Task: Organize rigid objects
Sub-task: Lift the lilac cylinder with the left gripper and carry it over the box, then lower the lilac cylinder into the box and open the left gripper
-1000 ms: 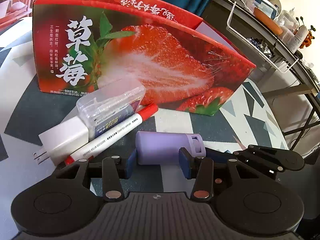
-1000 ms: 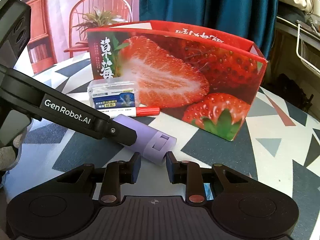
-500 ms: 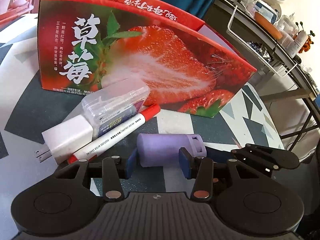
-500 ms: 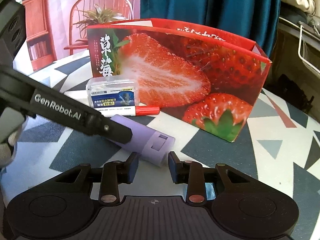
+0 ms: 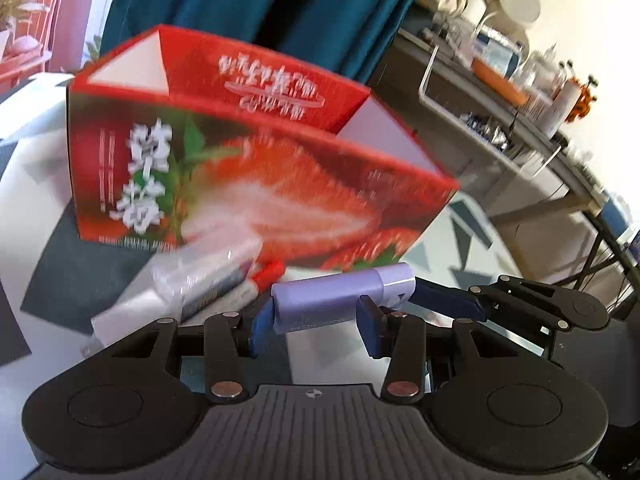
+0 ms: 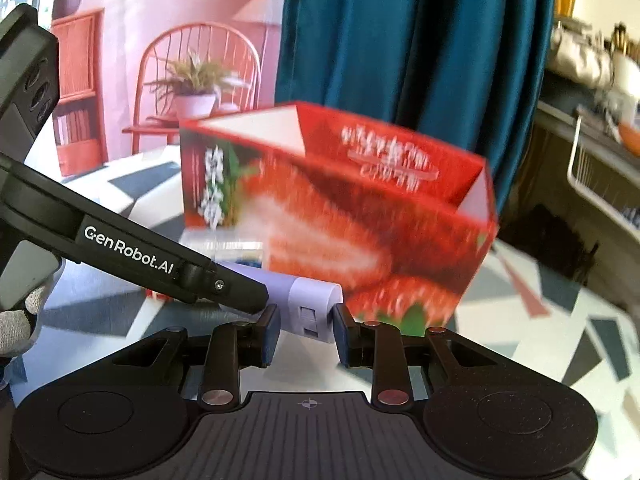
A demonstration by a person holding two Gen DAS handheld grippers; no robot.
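L tool (image 5: 312, 322) & R tool (image 6: 306, 330) both clamp purple cylinder (image 5: 340, 298), one per end, held off tabletop (image 6: 520, 320). Behind, L side: clear case (image 5: 208, 276), red-capped marker (image 5: 264, 278). Farthest: open strawberry box (image 5: 260, 184).

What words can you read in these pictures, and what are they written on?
"GenRobot.AI": white letters on the black arm of the left gripper, seen from the right wrist camera.
Big white Chinese characters on the front of the strawberry box: too blurred to read.
White writing on the box's inner red flap: too blurred.
Label on the clear plastic case: too blurred.
Faint print on the purple tube: too small.
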